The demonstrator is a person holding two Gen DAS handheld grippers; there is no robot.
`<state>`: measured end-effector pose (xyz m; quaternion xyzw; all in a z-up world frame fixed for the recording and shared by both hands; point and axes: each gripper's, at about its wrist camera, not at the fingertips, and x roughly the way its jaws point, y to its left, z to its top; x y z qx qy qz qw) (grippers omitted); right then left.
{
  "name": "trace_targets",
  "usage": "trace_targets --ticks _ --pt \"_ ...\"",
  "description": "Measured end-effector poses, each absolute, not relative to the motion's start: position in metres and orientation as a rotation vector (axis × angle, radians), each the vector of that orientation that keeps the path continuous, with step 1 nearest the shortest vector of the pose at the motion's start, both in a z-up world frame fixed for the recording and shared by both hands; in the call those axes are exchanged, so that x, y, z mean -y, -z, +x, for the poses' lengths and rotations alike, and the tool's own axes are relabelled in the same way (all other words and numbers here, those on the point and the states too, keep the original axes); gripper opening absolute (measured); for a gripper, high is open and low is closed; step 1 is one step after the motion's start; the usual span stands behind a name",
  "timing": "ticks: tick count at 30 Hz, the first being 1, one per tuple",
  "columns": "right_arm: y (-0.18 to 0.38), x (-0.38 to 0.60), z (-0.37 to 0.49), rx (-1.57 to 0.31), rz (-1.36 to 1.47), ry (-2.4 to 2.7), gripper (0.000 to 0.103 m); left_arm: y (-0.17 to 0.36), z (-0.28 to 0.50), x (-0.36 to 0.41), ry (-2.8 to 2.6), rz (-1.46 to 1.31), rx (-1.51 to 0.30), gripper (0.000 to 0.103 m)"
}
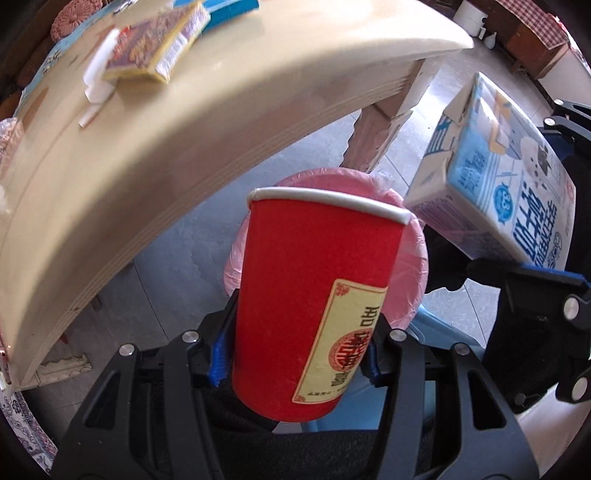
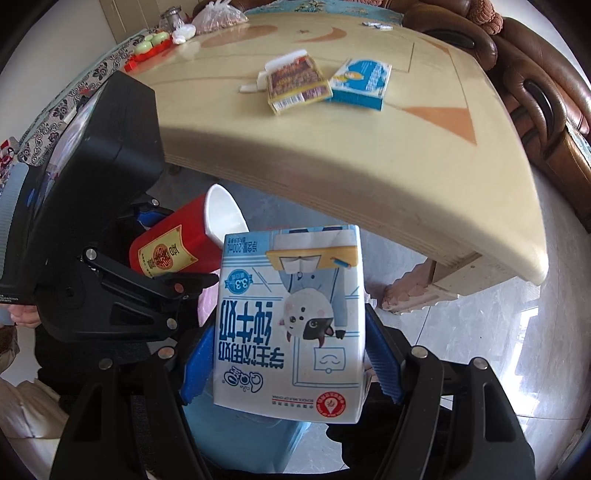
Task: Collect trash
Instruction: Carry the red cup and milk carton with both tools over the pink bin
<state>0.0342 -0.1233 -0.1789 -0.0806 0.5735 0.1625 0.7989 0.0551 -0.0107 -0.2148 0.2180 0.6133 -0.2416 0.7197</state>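
Left wrist view: red cup (image 1: 314, 295) overhangs pink bin (image 1: 410, 258) beside table edge (image 1: 155, 206).

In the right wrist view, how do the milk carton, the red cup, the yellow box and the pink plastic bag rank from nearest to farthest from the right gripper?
1. Milk carton: held in the right gripper.
2. Red cup: left, in the left gripper.
3. Yellow box: on the table, middle.
4. Pink plastic bag: far edge, left.

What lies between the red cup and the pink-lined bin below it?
Nothing: in the left wrist view the red cup, held by the left gripper, hangs over the pink-lined bin with open air between.
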Motion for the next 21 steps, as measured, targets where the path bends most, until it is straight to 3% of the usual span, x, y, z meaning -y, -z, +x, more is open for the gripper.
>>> trace_targets --ticks 21 --pt "0.293 0.123 0.074 -1.421 -0.114 -0.344 0.07 0.343 0.077 0.009 0.482 0.413 -1.654 0.054"
